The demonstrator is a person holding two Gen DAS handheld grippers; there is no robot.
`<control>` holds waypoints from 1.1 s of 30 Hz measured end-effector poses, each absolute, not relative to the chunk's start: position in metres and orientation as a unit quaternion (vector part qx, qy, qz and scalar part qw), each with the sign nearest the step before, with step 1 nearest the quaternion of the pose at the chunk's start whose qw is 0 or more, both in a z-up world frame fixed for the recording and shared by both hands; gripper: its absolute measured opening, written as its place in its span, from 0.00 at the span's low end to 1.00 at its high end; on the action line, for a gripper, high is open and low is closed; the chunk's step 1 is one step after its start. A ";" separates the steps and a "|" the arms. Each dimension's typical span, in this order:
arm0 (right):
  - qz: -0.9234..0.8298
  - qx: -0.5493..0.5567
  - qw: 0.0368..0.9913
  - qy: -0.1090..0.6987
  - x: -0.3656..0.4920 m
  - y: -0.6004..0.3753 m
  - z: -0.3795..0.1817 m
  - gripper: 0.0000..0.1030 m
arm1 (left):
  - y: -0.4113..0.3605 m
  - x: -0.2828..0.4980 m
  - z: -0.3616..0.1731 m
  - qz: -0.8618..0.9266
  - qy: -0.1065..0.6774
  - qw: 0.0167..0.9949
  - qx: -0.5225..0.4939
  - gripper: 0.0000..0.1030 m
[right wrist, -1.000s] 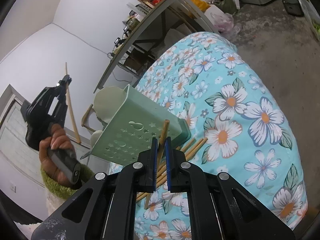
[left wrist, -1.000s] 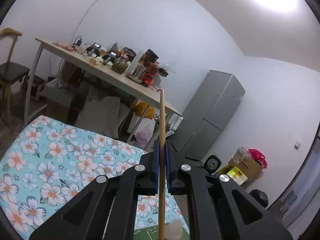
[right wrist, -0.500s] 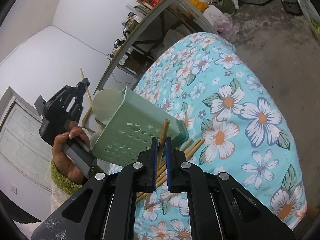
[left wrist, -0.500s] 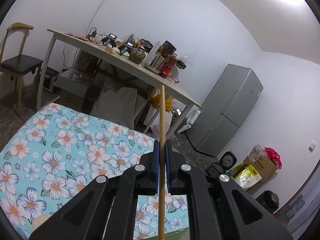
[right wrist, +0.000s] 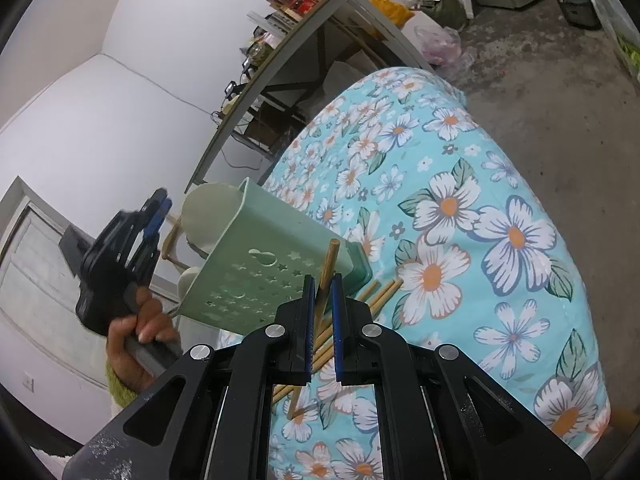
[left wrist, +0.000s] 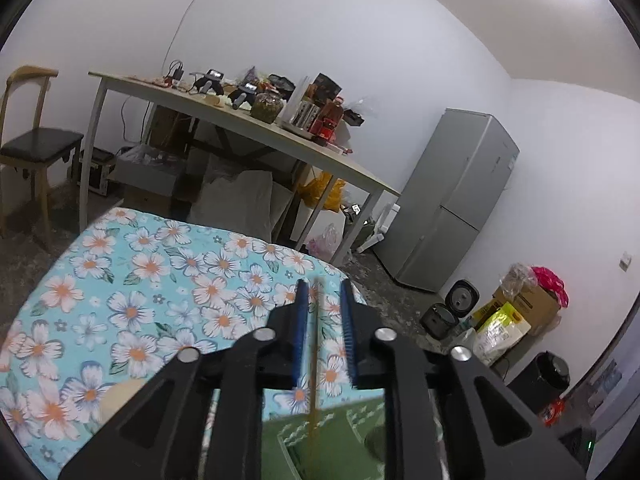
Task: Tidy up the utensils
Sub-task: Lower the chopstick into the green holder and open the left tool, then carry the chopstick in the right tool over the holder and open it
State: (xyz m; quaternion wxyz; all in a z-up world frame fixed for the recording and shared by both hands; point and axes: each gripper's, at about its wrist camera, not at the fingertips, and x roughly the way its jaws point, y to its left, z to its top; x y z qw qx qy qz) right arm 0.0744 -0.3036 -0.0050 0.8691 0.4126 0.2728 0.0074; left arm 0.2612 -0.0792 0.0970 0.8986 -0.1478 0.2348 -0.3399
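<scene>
Left tongs: the left gripper (left wrist: 324, 332) has sunk toward the green utensil holder (left wrist: 336, 440) since a second ago, and its jaws are opening; the blue pads no longer press on anything
Released chopstick: a blurred chopstick (left wrist: 314, 364) stands free in the gap between the pads, its lower end going down into the holder; half a second ago it was clamped and reached well above the fingertips, now its top sits about level with them, so it reads as dropping in
Right tongs: the right gripper (right wrist: 322, 312) stays closed on a second chopstick (right wrist: 329, 268), tilted, just in front of the holder's perforated wall, unchanged over the second
Holder: it sits on the floral cloth (right wrist: 460, 184), leaning toward the left hand (right wrist: 140, 344)
Loose chopsticks: more chopsticks (right wrist: 380, 292) lie on the cloth at the holder's foot
Meaning for the task: one chopstick is judged as delivered; the right one looks next, with the pile still to sort
</scene>
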 end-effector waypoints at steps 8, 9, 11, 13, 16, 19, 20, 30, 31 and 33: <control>0.011 0.402 0.876 0.264 0.073 -0.299 0.003 0.05 | -0.052 0.218 0.105 -0.350 0.207 0.905 -0.129 0.35; 0.012 0.400 0.878 0.263 0.073 -0.298 0.004 0.05 | -0.050 0.214 0.106 -0.351 0.204 0.905 -0.126 0.36; 0.015 0.394 0.882 0.260 0.072 -0.295 0.008 0.05 | -0.044 0.204 0.106 -0.357 0.201 0.904 -0.119 0.40; 0.018 0.388 0.885 0.256 0.071 -0.293 0.013 0.05 | -0.040 0.195 0.105 -0.364 0.202 0.902 -0.112 0.42; 0.020 0.378 0.891 0.250 0.072 -0.289 0.021 0.04 | -0.034 0.183 0.102 -0.371 0.209 0.899 -0.099 0.47; 0.025 0.366 0.898 0.243 0.071 -0.285 0.031 0.04 | -0.028 0.172 0.096 -0.375 0.218 0.897 -0.089 0.49; 0.025 0.359 0.901 0.240 0.070 -0.284 0.036 0.04 | -0.026 0.169 0.093 -0.375 0.222 0.896 -0.084 0.50; 0.041 0.314 0.925 0.210 0.066 -0.273 0.078 0.04 | -0.007 0.147 0.071 -0.372 0.246 0.894 -0.049 0.56; 0.042 0.310 0.927 0.208 0.066 -0.272 0.082 0.04 | -0.005 0.147 0.068 -0.369 0.249 0.894 -0.047 0.57; 0.049 0.301 0.931 0.200 0.065 -0.271 0.092 0.04 | -0.001 0.145 0.063 -0.363 0.254 0.895 -0.045 0.57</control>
